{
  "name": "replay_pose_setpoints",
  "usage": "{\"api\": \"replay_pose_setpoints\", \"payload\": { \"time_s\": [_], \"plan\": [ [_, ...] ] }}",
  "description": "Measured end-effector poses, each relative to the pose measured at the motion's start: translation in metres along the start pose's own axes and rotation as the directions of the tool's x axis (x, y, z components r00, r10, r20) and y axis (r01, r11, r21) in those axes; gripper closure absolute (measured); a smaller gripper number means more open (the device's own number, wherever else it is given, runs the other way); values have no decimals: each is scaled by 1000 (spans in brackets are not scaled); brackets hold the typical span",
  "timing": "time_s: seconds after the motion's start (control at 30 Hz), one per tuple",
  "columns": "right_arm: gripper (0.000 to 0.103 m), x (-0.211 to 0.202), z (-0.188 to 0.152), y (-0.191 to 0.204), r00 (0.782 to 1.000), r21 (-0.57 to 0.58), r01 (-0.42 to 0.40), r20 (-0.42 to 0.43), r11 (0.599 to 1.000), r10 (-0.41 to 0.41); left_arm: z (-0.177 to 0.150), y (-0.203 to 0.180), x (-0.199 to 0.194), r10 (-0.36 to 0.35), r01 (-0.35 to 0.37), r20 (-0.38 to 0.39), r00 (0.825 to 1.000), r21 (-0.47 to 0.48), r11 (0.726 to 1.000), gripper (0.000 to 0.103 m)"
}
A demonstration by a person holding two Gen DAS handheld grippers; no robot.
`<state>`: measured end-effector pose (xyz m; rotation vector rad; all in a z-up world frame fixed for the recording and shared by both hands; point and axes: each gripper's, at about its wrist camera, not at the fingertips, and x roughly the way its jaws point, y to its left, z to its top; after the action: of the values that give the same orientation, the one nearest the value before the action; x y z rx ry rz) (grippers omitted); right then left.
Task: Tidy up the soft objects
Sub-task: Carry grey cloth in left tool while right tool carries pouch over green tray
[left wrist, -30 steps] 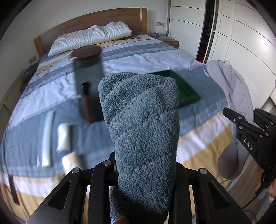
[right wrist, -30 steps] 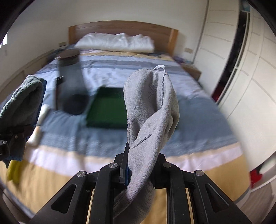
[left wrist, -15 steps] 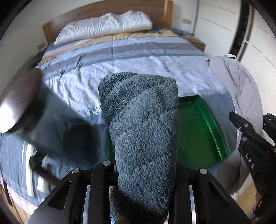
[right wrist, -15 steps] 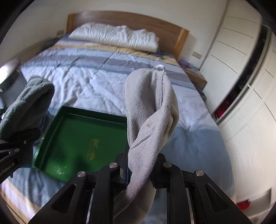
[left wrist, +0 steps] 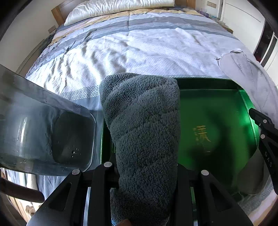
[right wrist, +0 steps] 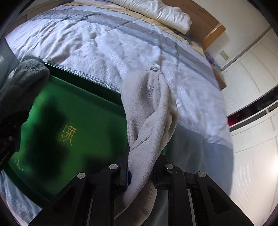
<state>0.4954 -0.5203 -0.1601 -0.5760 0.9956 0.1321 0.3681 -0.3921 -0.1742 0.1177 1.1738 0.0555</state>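
In the left view the left tool (left wrist: 144,175) pinches a thick dark towel (left wrist: 140,121) – soft, light – above the green tray (left wrist: 213,121); in the right view the right tool (right wrist: 140,172) pinches a limp grey cloth (right wrist: 149,113) by its lower end – it would sag.

Place: a home bedroom.
Bed (left wrist: 139,43): striped quilt, white pillow (left wrist: 121,5), wooden headboard (right wrist: 208,22).
Wall: white wardrobe doors (right wrist: 252,78).
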Motion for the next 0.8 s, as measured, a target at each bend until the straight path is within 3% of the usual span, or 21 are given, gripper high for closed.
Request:
{"api": "replay_pose_setpoints", "payload": {
  "time_s": [0.37,0.7,0.8],
  "plan": [
    [84,39,-5,12,998,-34,59,16,998,-59,1,-5,16,8,-8,-3,1000,-4,1000,79],
    [84,14,2,3,984,18,102,146,995,-103,3,-7,17,0,1,12,1000,-20,1000,79],
    [84,18,-2,5,987,1,97,133,995,-96,3,-9,17,-1,1,16,1000,-19,1000,78]
  ]
}}
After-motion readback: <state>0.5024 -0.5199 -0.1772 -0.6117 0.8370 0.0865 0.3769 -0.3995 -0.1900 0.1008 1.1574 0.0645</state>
